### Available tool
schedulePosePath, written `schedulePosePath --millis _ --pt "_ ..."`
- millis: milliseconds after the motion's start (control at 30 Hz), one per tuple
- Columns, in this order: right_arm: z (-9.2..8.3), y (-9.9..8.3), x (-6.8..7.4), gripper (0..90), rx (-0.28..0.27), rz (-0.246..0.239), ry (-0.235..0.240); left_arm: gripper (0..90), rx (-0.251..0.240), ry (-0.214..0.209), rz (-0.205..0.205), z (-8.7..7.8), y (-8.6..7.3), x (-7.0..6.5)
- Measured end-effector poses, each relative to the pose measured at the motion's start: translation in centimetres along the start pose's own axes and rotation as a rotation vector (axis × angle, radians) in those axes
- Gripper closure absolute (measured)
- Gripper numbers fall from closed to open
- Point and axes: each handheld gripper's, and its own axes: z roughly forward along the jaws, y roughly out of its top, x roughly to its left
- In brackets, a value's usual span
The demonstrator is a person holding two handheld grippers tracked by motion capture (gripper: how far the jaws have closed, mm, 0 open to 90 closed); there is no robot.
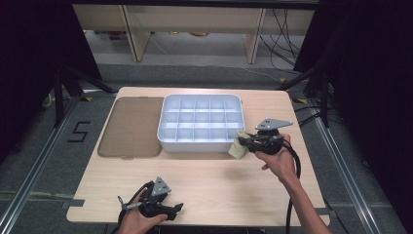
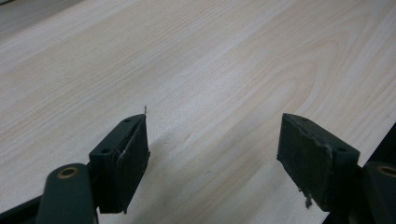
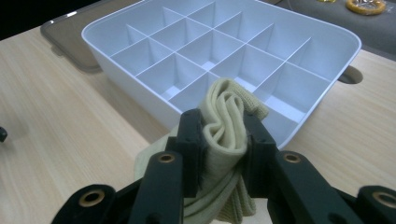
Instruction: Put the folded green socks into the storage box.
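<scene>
Pale wooden table on grey floor, black curtains at both sides, light furniture legs beyond. White divided tray at the table's middle, brownish lid flat just left of it. Right gripper raised at the tray's near right corner, pinching a folded cream cloth bunched between the jaws. Left gripper well short of the tray, low over bare wood at the near edge, jaws spread, holding nothing.

Pale yellow ribbed knit cloth; white plastic compartment tray, plain; brown translucent flat lid; light wood-grain counter; black grippers w/ grey plates: right gripper, left gripper.
</scene>
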Motion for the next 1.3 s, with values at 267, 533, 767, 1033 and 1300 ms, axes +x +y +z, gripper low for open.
schedulePosePath --millis 267,533,767,1033,1300 --pt "-0.5 1.8 -0.5 73.0 -0.001 -0.017 -0.027 22.7 -0.02 -0.011 -0.015 -0.1 0.1 0.0" --pt "-0.2 2.6 -1.2 73.0 0.011 -0.005 -0.041 22.7 -0.005 -0.019 0.001 0.0 0.1 0.1" --pt "0.0 3.6 -1.8 73.0 0.0 -0.013 -0.044 22.7 -0.014 -0.027 -0.027 0.0 0.1 -0.1" --pt "0.8 5.2 -1.9 73.0 0.029 -0.016 -0.083 22.8 -0.022 -0.023 -0.009 -0.2 0.3 0.2" --pt "2.4 5.4 -2.4 72.9 0.051 -0.018 -0.098 22.7 -0.01 -0.013 -0.002 -0.1 0.3 0.0"
